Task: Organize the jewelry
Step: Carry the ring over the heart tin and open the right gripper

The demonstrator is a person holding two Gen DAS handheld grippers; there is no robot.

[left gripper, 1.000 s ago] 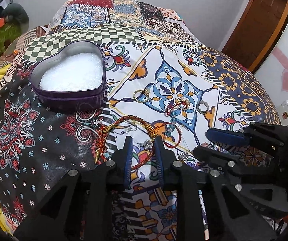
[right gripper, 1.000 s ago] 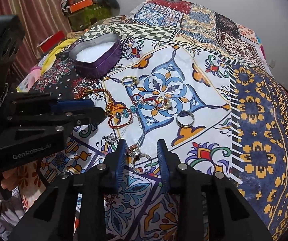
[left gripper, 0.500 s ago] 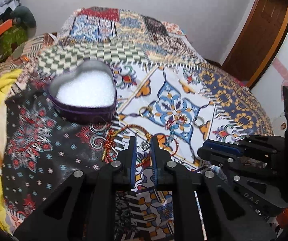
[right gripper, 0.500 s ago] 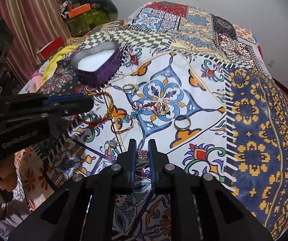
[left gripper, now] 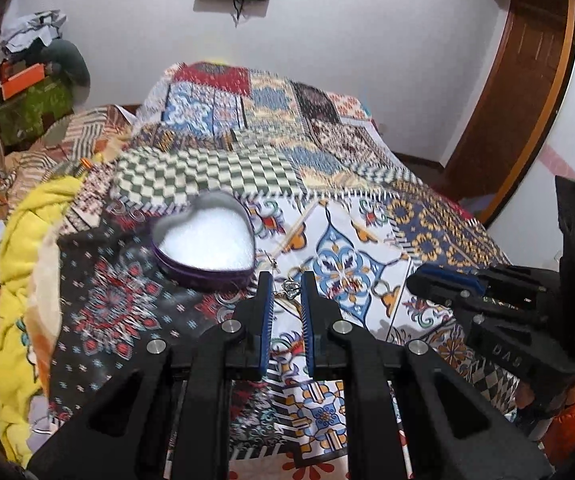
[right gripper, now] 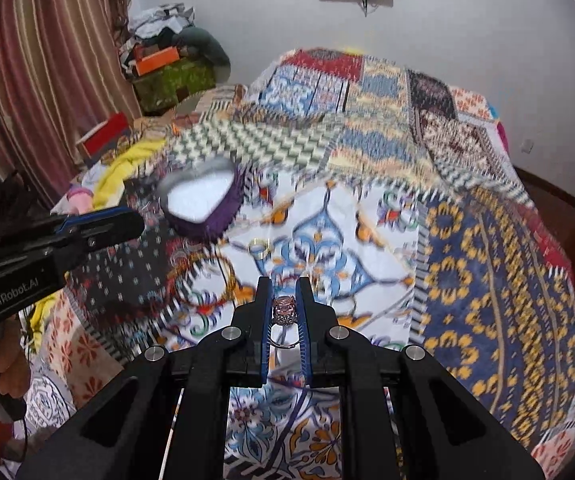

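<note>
Since a second ago both grippers have closed and lifted off the bed [left gripper: 367, 184]: the right gripper [right gripper: 284, 312] pinches a silver ring [right gripper: 284, 314] with a pink stone, the left gripper [left gripper: 287, 290] a small silver earring [left gripper: 290, 289], so both pieces now look ready for the white-padded heart-shaped tin [left gripper: 207, 244].

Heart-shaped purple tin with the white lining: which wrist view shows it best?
Left wrist view. The heart-shaped purple tin with white lining is sharp there, with the whole heart outline, rim and side wall visible, just beyond the left gripper. The right wrist view shows it motion-blurred and smaller, its outline smeared.
</note>
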